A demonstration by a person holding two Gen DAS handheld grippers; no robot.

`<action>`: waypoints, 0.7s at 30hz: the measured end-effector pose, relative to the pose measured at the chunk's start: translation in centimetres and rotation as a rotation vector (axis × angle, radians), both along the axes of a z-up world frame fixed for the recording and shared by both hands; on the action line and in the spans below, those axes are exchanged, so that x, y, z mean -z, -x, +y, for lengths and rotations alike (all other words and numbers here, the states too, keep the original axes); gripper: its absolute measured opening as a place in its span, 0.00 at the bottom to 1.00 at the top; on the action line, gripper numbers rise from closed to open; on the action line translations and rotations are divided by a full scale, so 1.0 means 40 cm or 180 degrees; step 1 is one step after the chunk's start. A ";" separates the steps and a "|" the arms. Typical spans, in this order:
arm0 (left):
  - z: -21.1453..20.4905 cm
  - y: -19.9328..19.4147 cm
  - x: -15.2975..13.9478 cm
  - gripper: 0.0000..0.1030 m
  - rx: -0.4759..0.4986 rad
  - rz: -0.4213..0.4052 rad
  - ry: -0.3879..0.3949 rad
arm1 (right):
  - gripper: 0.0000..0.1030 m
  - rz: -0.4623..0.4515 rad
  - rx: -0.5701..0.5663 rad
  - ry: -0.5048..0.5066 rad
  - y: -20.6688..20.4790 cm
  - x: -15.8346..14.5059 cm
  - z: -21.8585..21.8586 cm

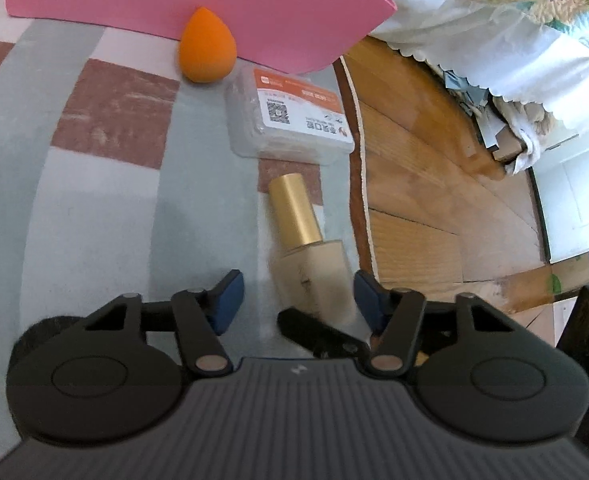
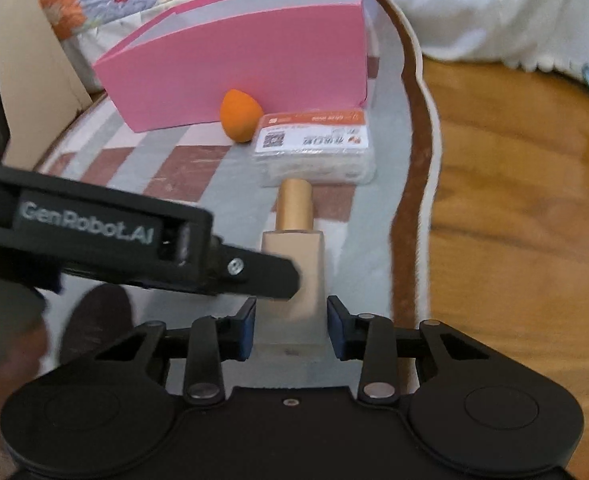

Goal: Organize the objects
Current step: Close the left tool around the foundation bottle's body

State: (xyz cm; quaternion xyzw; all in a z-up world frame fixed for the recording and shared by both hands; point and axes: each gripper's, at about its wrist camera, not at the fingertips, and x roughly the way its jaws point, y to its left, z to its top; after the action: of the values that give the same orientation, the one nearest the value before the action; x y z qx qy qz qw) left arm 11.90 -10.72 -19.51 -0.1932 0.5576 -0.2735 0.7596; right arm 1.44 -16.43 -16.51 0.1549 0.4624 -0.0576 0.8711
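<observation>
The bottle lies flat on the rug, gold cap pointing to 12 o'clock toward the wipes pack, its square beige body toward 6 o'clock. In the right wrist view the right tongs straddle the base of that body, blue pads just beside both flat sides with a sliver of gap visible, so they read as open and not yet squeezing. The left tongs are spread wide. In the left wrist view the bottle sits at their 1 o'clock, close to the right-hand pad; nothing is held. Blur makes it hard to say whether that pad touches the glass.

The body looks like thick frosted glass or hard plastic: stiff, probably weighty for its size, smooth and slippery, and liable to crack if dropped on the wood floor past the rug edge at 3 o'clock. Its flat parallel faces are the best place to grip, low on the body where the right tongs already sit. The round cap would roll or twist off in the pads, so I would avoid it.

The sponge, at 11 o'clock from the pack against the pink box, is soft and light; it will squash, so a gentle pinch across its widest part suits. The pack is light and crinkly, likely slick film.
</observation>
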 end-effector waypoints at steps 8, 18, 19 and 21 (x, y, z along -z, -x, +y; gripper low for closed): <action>0.015 -0.005 0.008 0.39 -0.0007 0.0199 0.0187 | 0.40 -0.0017 0.0361 -0.0781 0.013 0.016 -0.033; 0.008 0.008 0.009 0.40 0.0026 0.0148 0.0119 | 0.42 0.0043 -0.0032 -0.0343 0.023 0.008 0.011; 0.003 0.007 0.012 0.40 0.0030 0.0148 0.0112 | 0.42 0.0046 -0.0034 -0.0314 0.021 0.008 0.014; -0.002 0.010 0.011 0.41 0.0013 0.0134 0.0094 | 0.42 0.0032 -0.0012 -0.0259 0.019 0.009 0.023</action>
State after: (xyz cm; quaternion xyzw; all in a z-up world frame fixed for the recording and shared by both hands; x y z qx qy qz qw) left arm 11.51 -10.81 -19.95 -0.2090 0.5697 -0.2792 0.7442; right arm 0.70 -15.51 -16.85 0.1889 0.4691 -0.0379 0.8619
